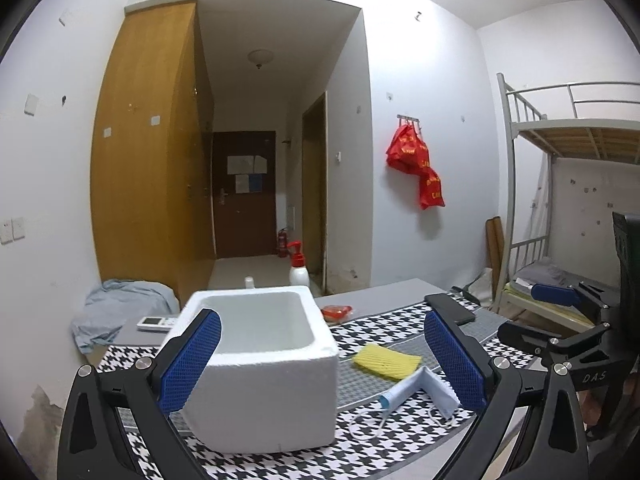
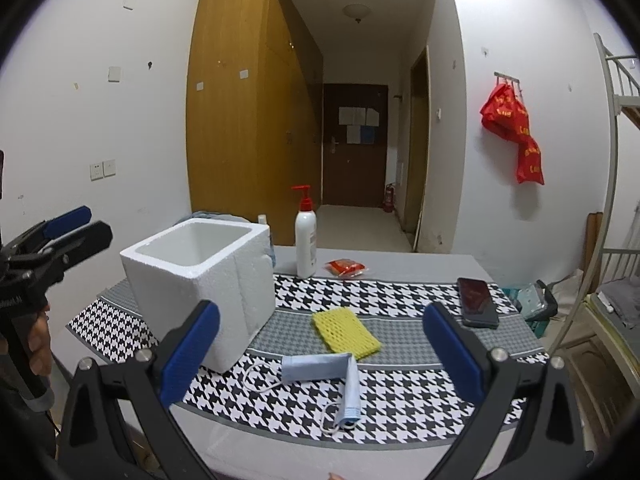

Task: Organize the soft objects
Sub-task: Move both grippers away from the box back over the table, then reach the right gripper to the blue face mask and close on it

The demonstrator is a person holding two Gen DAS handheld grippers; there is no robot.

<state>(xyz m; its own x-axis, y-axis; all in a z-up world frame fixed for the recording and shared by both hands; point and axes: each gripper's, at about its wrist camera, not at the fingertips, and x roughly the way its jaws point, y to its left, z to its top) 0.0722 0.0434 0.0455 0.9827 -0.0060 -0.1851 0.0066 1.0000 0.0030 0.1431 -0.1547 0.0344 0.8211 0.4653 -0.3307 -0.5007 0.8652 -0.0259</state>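
A white foam box (image 1: 260, 356) stands open-topped on the houndstooth cloth; it also shows in the right wrist view (image 2: 200, 280). A yellow foam net sleeve (image 1: 386, 360) (image 2: 346, 332) lies flat to its right. A folded blue face mask (image 1: 416, 394) (image 2: 328, 376) lies in front of the sleeve. My left gripper (image 1: 320, 360) is open and empty, close before the box. My right gripper (image 2: 320, 348) is open and empty, above the mask and sleeve. The left gripper also shows at the left edge of the right wrist view (image 2: 76, 228).
A black phone (image 2: 478, 302) lies at the right on the cloth. A white pump bottle (image 2: 306, 240) and a red packet (image 2: 346, 268) stand behind. A remote (image 1: 156, 323) and a blue cloth (image 1: 120, 312) lie far left. A bunk bed (image 1: 560, 200) is at the right.
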